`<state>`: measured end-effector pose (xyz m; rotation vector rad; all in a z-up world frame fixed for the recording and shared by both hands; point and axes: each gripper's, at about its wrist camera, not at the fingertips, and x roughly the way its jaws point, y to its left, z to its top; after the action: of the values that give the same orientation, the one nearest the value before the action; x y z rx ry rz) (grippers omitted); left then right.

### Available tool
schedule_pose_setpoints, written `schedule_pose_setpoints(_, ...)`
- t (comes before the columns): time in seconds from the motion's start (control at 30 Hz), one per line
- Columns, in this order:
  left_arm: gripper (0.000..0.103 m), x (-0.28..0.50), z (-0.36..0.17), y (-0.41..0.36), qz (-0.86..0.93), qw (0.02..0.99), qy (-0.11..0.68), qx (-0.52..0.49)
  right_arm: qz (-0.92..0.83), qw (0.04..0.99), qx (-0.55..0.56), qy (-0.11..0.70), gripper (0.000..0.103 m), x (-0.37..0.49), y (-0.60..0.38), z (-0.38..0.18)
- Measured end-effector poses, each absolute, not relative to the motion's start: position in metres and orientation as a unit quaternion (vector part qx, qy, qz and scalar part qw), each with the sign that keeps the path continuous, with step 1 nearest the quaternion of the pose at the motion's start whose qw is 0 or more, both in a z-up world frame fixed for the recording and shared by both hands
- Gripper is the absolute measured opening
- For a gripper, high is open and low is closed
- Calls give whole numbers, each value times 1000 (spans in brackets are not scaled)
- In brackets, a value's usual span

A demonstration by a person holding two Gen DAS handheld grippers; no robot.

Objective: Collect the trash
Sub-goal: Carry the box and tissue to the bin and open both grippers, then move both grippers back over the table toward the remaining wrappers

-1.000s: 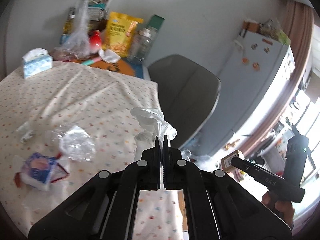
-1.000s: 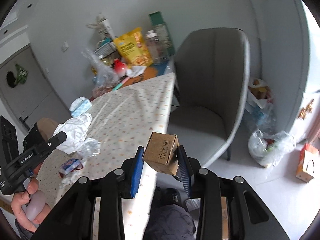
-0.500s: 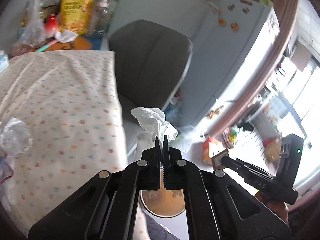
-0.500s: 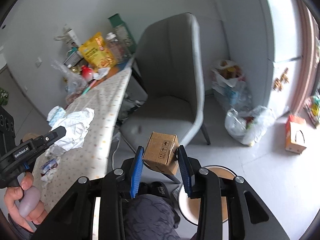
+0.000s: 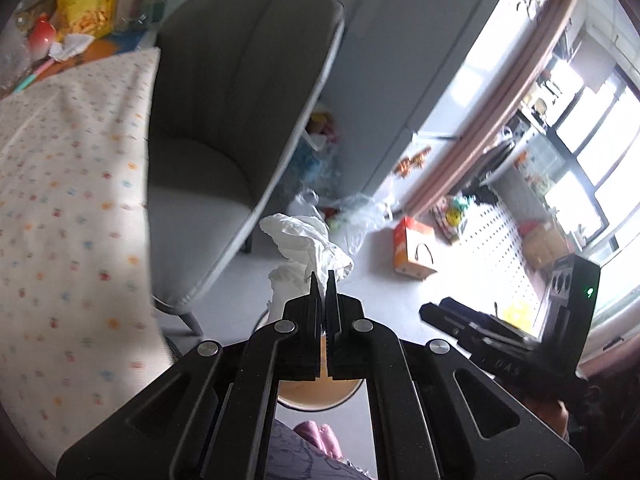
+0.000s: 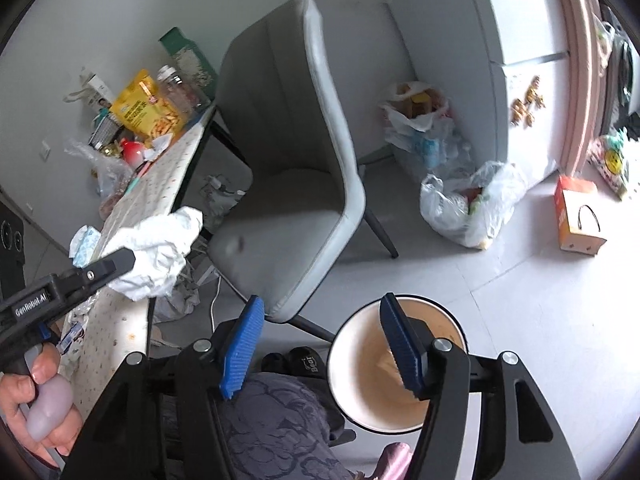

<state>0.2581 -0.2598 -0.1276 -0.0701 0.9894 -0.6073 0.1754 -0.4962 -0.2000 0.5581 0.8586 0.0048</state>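
Note:
My left gripper (image 5: 323, 280) is shut on a crumpled white tissue wad (image 5: 308, 242) and holds it in the air beside the table edge; the tissue wad (image 6: 158, 250) and the left gripper (image 6: 120, 260) also show in the right wrist view. My right gripper (image 6: 320, 344) is open and empty, its blue pads (image 6: 240, 348) spread above a round white bin (image 6: 360, 396) on the floor. A piece of brown cardboard (image 6: 390, 362) lies inside the bin. The bin (image 5: 316, 394) shows partly hidden under my left gripper.
A grey chair (image 6: 304, 168) stands by the table with the dotted cloth (image 5: 60, 184). Snack bags and bottles (image 6: 148, 112) crowd the table's far end. Plastic bags (image 6: 472, 204) and an orange carton (image 6: 576, 216) lie on the floor by the fridge (image 6: 524, 72).
My right gripper opened and the small cardboard box dropped out of it into the bin. Both grippers swung from the table toward the floor, the left still carrying the tissue wad.

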Motion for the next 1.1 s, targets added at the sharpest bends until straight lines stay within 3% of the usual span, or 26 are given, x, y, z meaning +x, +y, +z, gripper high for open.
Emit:
schedule_pose_setpoints(0.47,3,247,-164,-328,-338,789,513,1,-62,868,294,395,67,137,-554,-206)
schedule_pose_setpoints(0.5,7,248,-166,-331,-342,786,516,0,-65,868,296,395,67,136,-557,-207)
schedule_pose_setpoints(0.57,34,247,-169,-334,-349,779,521,-2,-69,867,298,394,68,134,-560,-208)
schedule_pose_setpoints(0.6,60,246,-167,-331,-350,782,516,-10,-70,867,299,393,69,133,-561,-208)
schedule_pose_setpoints(0.63,70,245,-165,-329,-351,786,509,-16,-70,866,300,393,69,134,-562,-208)
schedule_pose_setpoints(0.87,78,256,-151,-303,-322,803,499,-48,-57,870,293,392,70,141,-550,-205)
schedule_pose_setpoints(1.1,90,256,-129,-269,-294,830,471,-56,-46,874,283,392,82,146,-535,-197)
